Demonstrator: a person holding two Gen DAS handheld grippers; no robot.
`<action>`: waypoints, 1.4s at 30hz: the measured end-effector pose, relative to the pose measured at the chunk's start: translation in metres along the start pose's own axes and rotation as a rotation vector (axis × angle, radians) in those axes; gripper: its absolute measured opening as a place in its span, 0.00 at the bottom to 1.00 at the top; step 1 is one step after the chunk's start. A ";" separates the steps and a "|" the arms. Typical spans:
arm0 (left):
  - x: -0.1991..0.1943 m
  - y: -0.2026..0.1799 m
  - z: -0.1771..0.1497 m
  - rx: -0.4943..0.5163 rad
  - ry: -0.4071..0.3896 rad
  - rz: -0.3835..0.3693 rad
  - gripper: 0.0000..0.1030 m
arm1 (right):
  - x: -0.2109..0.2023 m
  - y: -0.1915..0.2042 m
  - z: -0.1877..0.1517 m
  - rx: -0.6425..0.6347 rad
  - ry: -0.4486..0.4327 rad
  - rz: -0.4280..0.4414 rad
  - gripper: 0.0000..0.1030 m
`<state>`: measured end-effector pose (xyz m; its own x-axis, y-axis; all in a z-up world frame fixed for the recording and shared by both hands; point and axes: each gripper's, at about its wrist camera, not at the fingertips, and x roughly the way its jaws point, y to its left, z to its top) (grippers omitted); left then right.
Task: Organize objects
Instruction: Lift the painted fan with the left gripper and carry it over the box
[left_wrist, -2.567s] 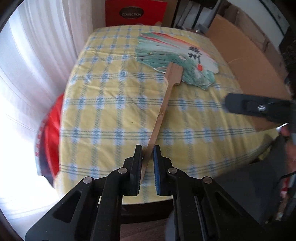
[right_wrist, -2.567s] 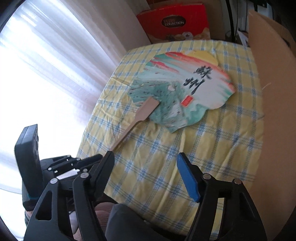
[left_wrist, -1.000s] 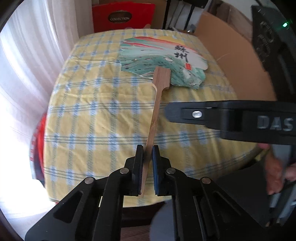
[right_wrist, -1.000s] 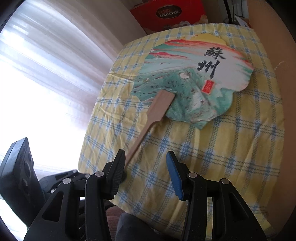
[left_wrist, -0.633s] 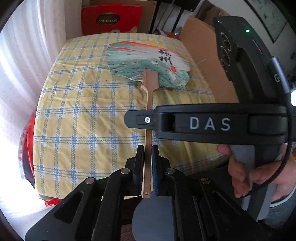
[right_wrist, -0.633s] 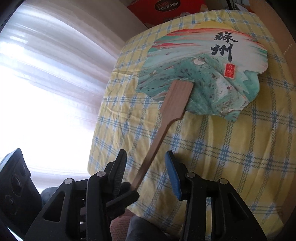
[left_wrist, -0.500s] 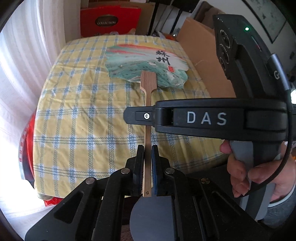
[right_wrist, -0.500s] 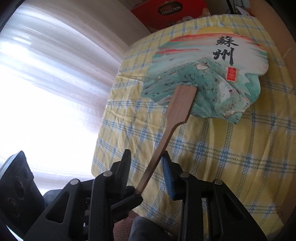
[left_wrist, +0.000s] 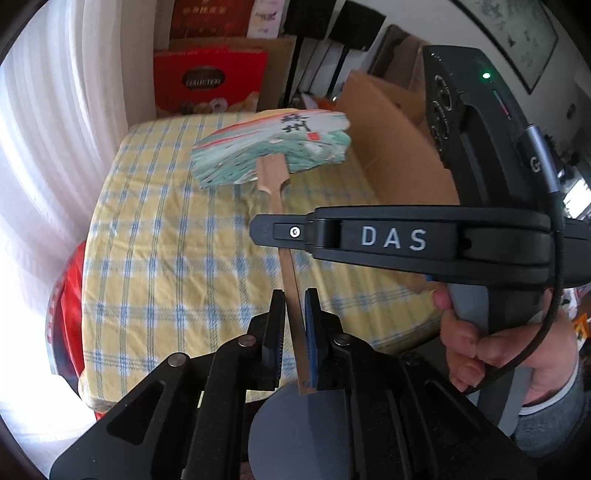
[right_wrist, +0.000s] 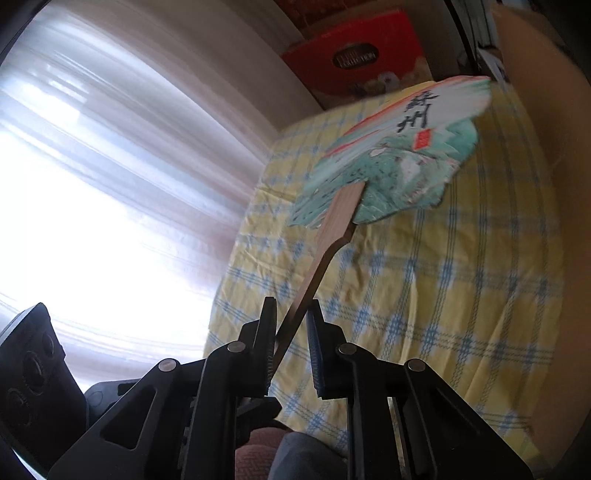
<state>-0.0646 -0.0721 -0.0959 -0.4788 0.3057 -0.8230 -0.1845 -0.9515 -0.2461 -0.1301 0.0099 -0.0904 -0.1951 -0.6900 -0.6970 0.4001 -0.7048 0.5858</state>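
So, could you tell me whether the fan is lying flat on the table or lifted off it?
Lifted: the fan tilts above the tablecloth.

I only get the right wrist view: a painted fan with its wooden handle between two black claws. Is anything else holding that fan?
Observer: Yes. The left wrist view shows the left gripper shut on the very end of the fan handle.
Operator: And what carries the claws I see?
Observer: A hand wrapped around the grey grip of the right gripper. Its jaws are closing with the handle between them.
Operator: Is that tool switched on?
Observer: A small green light glows on its top face. Your view cannot see that.
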 end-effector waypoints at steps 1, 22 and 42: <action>-0.004 -0.002 0.002 0.004 -0.009 -0.001 0.10 | -0.004 0.003 0.002 -0.008 -0.010 -0.002 0.15; -0.023 -0.102 0.060 0.137 -0.109 -0.088 0.13 | -0.120 -0.026 0.025 0.001 -0.178 -0.082 0.15; 0.034 -0.216 0.092 0.233 -0.051 -0.183 0.14 | -0.208 -0.131 0.028 0.167 -0.277 -0.148 0.15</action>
<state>-0.1202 0.1474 -0.0239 -0.4611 0.4782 -0.7474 -0.4611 -0.8488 -0.2586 -0.1670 0.2405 -0.0106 -0.4845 -0.5809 -0.6541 0.2021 -0.8018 0.5623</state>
